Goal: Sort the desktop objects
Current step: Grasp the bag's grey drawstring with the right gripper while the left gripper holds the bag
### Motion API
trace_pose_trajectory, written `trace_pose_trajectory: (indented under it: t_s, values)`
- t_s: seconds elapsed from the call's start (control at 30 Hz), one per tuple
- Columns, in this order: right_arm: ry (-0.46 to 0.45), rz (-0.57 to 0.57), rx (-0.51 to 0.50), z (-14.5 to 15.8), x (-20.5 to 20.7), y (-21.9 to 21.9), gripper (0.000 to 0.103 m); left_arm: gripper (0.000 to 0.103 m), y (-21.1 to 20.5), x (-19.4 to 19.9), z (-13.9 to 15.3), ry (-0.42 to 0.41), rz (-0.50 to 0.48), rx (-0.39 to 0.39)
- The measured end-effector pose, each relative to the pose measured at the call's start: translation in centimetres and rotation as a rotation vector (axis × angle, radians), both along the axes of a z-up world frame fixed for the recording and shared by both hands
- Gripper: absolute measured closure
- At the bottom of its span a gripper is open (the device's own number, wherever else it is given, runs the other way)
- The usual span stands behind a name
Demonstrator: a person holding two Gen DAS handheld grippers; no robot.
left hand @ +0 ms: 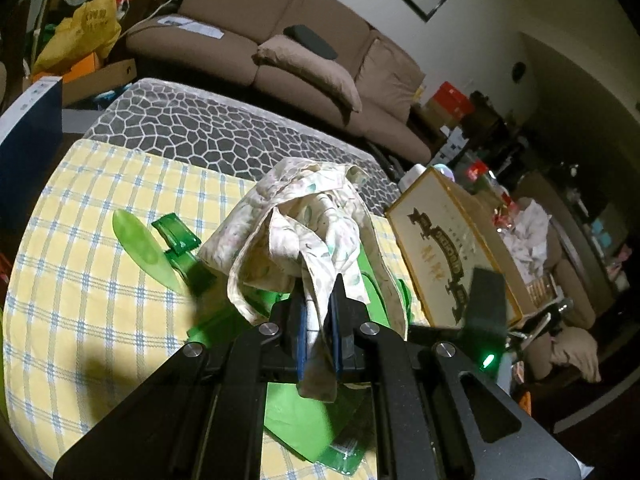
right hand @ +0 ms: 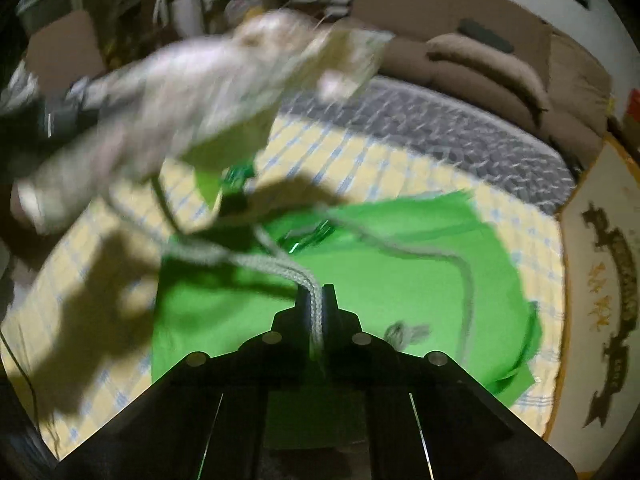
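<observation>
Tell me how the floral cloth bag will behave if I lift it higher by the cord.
Probably floppy: the bag hangs in crumpled folds from the left gripper. Likely light, since a thin pinched edge carries it. The cord, clamped in the right gripper, trails slack, so it would tighten first.

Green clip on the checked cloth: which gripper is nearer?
Left. The left gripper, shut on the floral cloth bag, sits just beside the green clip; the right gripper, pinching the grey cord, is farther back.
</observation>
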State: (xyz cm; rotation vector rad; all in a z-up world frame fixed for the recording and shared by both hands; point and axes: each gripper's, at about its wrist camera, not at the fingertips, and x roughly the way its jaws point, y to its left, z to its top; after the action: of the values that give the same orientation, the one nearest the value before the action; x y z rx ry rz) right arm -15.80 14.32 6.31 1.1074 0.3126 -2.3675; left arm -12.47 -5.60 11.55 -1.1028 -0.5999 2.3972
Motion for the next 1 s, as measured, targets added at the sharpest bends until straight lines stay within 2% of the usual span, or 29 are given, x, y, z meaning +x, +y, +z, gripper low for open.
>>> trace_pose_trajectory:
  t_s: [0.17, 0.3, 0.5, 0.8, 1.0]
  values:
    - [0.097, -0.081, -0.142, 5.3, -0.4, 3.0, 0.099, 0.094, 1.1, 0.4, 0.3, -0.001, -0.033, 0.026]
    - [0.161, -0.099, -0.257, 10.1, -0.3, 5.1, 0.099, 0.094, 2.6, 0.8, 0.6, -0.004, -0.068, 0.024]
    - [0.217, -0.113, -0.386, 15.4, 0.8, 8.0, 0.099, 0.094, 5.9, 1.0, 2.2, 0.004, -0.127, 0.022]
    - [0.270, -0.154, -0.487, 20.1, 2.1, 12.6, 0.099, 0.094, 15.2, 1.1, 7.4, 0.087, -0.271, -0.053]
    - [0.313, -0.236, -0.547, 21.7, 2.8, 18.5, 0.099, 0.094, 21.9, 0.7, 10.8, 0.142, -0.342, -0.039]
